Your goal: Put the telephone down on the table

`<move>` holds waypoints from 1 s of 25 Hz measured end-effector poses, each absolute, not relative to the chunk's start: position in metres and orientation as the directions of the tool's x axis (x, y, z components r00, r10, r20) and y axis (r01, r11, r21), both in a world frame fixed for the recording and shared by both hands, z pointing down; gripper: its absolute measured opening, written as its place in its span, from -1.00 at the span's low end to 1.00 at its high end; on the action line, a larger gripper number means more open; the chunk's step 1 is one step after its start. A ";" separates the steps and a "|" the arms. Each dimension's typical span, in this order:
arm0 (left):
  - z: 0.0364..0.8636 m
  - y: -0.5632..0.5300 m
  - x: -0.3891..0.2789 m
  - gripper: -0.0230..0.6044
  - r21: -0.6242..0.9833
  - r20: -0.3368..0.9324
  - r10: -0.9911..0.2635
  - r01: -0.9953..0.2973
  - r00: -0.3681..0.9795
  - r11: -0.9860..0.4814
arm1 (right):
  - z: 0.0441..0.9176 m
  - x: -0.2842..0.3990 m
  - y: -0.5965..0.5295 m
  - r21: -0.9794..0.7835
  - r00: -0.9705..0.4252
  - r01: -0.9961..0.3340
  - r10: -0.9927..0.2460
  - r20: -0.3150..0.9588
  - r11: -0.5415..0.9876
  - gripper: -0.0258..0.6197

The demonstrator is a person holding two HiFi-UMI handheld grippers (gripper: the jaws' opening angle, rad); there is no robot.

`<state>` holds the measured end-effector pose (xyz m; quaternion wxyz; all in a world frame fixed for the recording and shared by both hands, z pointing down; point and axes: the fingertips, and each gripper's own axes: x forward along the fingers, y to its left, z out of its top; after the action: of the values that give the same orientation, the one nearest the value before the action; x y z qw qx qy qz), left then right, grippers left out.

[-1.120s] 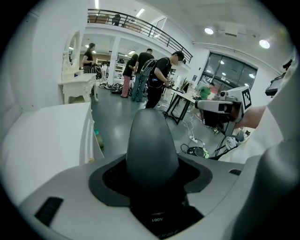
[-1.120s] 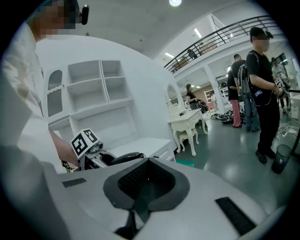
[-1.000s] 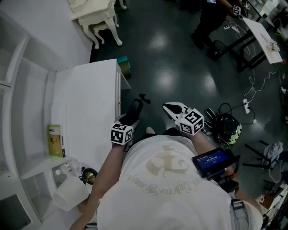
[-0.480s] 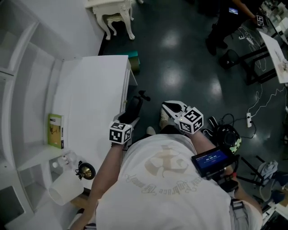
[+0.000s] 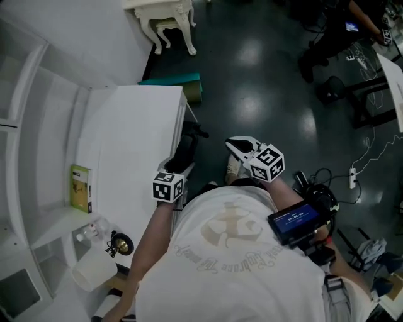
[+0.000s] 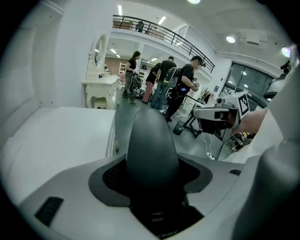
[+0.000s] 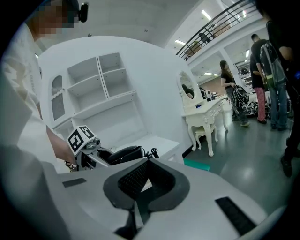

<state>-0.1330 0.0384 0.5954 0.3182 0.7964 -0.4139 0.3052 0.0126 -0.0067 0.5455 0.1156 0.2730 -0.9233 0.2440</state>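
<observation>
The telephone (image 5: 183, 151) is a black handset with a curly cord (image 5: 199, 132) at its far end. My left gripper (image 5: 179, 165) is shut on it, holding it level just over the right edge of the white table (image 5: 126, 138). In the left gripper view the handset (image 6: 151, 140) juts out between the jaws, with the table top (image 6: 56, 136) to its left. My right gripper (image 5: 238, 144) is shut on nothing and hovers over the dark floor, to the right of the handset. The right gripper view shows the shut gripper (image 7: 140, 187), with the left gripper (image 7: 91, 151) and handset (image 7: 123, 153) beyond.
A green book (image 5: 80, 188) lies at the table's left side, against white shelving (image 5: 31, 126). A white lampshade (image 5: 94, 273) and a small brass object (image 5: 121, 244) sit at the near end. A teal box (image 5: 182, 82) and a white stool (image 5: 167, 19) stand on the floor. Several people (image 6: 164, 79) stand far off.
My left gripper with the telephone has drifted a little left, so the handset now overlaps the table's right edge. The head view has shifted. The right gripper has barely moved.
</observation>
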 end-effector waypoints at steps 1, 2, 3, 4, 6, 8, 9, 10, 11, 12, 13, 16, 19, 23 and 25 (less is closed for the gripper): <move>0.596 0.033 -0.131 -0.04 0.253 0.752 -0.465 -0.856 0.468 -0.452 | 0.547 0.014 -0.013 -0.392 -0.827 -0.557 -0.443 0.347 0.732 -0.87; 0.597 0.029 -0.130 -0.04 0.250 0.755 -0.464 -0.858 0.463 -0.448 | 0.548 0.015 -0.018 -0.395 -0.830 -0.552 -0.438 0.346 0.734 -0.87; 0.597 0.025 -0.129 -0.04 0.247 0.758 -0.465 -0.861 0.457 -0.444 | 0.548 0.015 -0.024 -0.398 -0.834 -0.546 -0.432 0.345 0.737 -0.87; 0.597 0.021 -0.128 -0.04 0.245 0.761 -0.467 -0.865 0.451 -0.438 | 0.548 0.015 -0.029 -0.400 -0.838 -0.539 -0.424 0.343 0.741 -0.87; 0.596 0.012 -0.128 -0.04 0.239 0.764 -0.474 -0.875 0.438 -0.422 | 0.546 0.015 -0.040 -0.402 -0.847 -0.524 -0.410 0.337 0.751 -0.87; 0.594 0.004 -0.129 -0.04 0.234 0.766 -0.485 -0.885 0.422 -0.402 | 0.544 0.014 -0.052 -0.403 -0.857 -0.508 -0.397 0.328 0.761 -0.87; 0.593 0.000 -0.130 -0.04 0.231 0.766 -0.491 -0.891 0.414 -0.391 | 0.543 0.014 -0.057 -0.403 -0.862 -0.500 -0.391 0.323 0.767 -0.87; 0.591 -0.003 -0.131 -0.04 0.226 0.767 -0.497 -0.896 0.405 -0.382 | 0.542 0.014 -0.062 -0.403 -0.866 -0.492 -0.385 0.318 0.772 -0.87; 0.590 -0.007 -0.131 -0.04 0.221 0.768 -0.503 -0.901 0.396 -0.373 | 0.541 0.013 -0.067 -0.402 -0.870 -0.484 -0.380 0.313 0.777 -0.87; 0.590 -0.011 -0.132 -0.04 0.216 0.769 -0.509 -0.906 0.388 -0.365 | 0.540 0.013 -0.071 -0.402 -0.874 -0.478 -0.375 0.309 0.781 -0.87; 0.590 -0.014 -0.132 -0.04 0.212 0.769 -0.513 -0.910 0.381 -0.357 | 0.540 0.014 -0.075 -0.402 -0.877 -0.471 -0.371 0.305 0.785 -0.87; 0.590 -0.025 -0.134 -0.04 0.199 0.772 -0.525 -0.921 0.358 -0.336 | 0.542 0.016 -0.084 -0.404 -0.885 -0.455 -0.355 0.301 0.793 -0.87; 0.589 -0.034 -0.136 -0.04 0.190 0.775 -0.534 -0.930 0.339 -0.314 | 0.545 0.023 -0.091 -0.406 -0.886 -0.452 -0.347 0.307 0.794 -0.87; 0.587 -0.044 -0.140 -0.04 0.177 0.779 -0.542 -0.939 0.317 -0.295 | 0.545 0.031 -0.100 -0.404 -0.886 -0.450 -0.342 0.313 0.796 -0.87; 0.583 -0.047 -0.141 -0.04 0.169 0.778 -0.547 -0.942 0.308 -0.289 | 0.539 0.034 -0.102 -0.401 -0.889 -0.445 -0.339 0.308 0.801 -0.87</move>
<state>-0.1406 -0.0475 0.5828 0.3218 0.7418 -0.5019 0.3069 0.0345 -0.1024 0.5393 0.1110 0.2079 -0.9424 0.2375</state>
